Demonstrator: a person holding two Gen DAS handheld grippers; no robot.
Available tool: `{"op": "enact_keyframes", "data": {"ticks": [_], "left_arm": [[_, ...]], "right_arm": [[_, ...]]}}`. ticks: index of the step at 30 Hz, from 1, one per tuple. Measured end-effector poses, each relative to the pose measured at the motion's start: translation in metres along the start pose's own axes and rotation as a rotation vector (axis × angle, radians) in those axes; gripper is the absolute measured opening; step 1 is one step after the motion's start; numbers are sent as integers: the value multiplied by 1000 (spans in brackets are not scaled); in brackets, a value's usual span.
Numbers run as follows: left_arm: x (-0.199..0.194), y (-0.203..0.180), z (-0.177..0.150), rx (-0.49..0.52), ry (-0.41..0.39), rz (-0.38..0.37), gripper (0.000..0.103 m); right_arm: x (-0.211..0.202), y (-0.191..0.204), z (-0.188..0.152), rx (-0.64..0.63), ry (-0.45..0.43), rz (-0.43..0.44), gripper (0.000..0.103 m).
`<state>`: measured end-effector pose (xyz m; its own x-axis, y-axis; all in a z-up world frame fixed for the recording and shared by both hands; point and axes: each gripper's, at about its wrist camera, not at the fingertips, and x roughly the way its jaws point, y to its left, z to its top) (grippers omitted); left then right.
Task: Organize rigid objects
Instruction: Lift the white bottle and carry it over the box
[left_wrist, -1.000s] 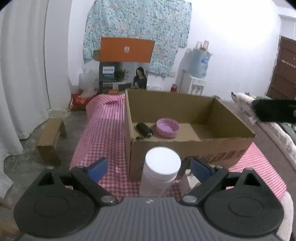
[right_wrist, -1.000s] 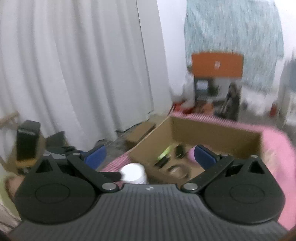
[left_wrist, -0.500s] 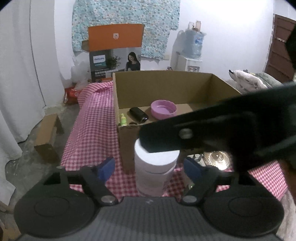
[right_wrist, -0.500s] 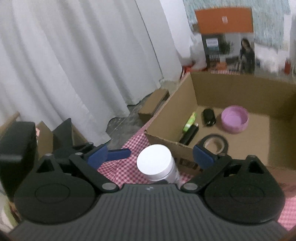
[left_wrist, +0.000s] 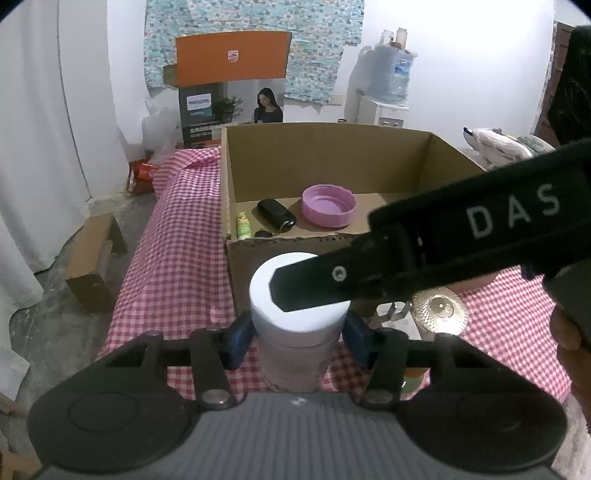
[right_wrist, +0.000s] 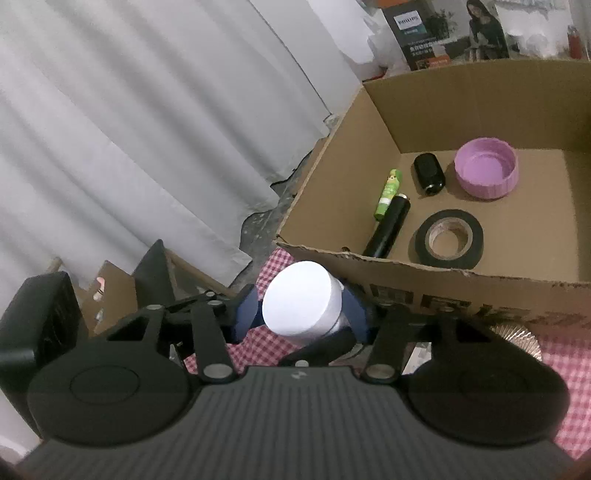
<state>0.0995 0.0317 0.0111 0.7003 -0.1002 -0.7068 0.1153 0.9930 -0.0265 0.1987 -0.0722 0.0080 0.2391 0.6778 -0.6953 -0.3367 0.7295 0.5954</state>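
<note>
Landmark: the cardboard box (left_wrist: 332, 173), open-topped, stands on the bench (left_wrist: 173, 258), which is covered with a pink-and-white checked cloth.

White jar: a white-lidded jar (left_wrist: 299, 321) stands upright on the checked cloth just outside the box's near wall, at its near left corner.

My left hand-held gripper (left_wrist: 297, 334): its blue pads (left_wrist: 240, 332) press against both sides of the jar below the lid; the jaws are clamped on the jar.

My right hand-held gripper (right_wrist: 301, 314): seen from above the jar, its blue pads (right_wrist: 354, 314) sit at either side of the same jar just under the lid; the jaws are drawn in against it. In the left wrist view this gripper's black finger crosses over the jar's lid.

Inside the box, near its left wall: a green tube (right_wrist: 388, 192) and a black cylinder (right_wrist: 388, 230) lie side by side, touching.

Inside the box, toward its far wall: a small black oval object (right_wrist: 428, 173) lies beside a pink cap (right_wrist: 485, 168) that rests open side up.

Inside the box, against its near wall: a roll of black tape (right_wrist: 448, 238) lies flat.

Outside the box, right of the jar: a shiny ridged metal disc (left_wrist: 439, 310) lies on the cloth near the box's near wall.

Beyond the box: a printed carton with an orange flap (left_wrist: 231, 99) stands behind it.
</note>
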Motion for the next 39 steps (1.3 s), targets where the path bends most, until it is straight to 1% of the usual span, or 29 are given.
{"op": "enact_keyframes", "data": {"ticks": [2,5,11,22,29,39], "left_arm": [[-3,0,0,0,0,4,54],[-6,-1,0,15,-5,16,54],[-1,-5,0,36,3,37,54],[-1,-6,2,34,-5,41,54],[-13,-8,3,29,-26,49,54],[-46,-10,4,31,-85,89,54]], "right_arm": [[-1,-1,0,10,3,8,46],[-4,-1,0,15,4,23,46],[-1,-3,1,23,15,24,47],[-2,-6,2,42,19,29,47],[-9,0,2,24,10,36,46],[-29,22,-1,-27,-28,70,47]]}}
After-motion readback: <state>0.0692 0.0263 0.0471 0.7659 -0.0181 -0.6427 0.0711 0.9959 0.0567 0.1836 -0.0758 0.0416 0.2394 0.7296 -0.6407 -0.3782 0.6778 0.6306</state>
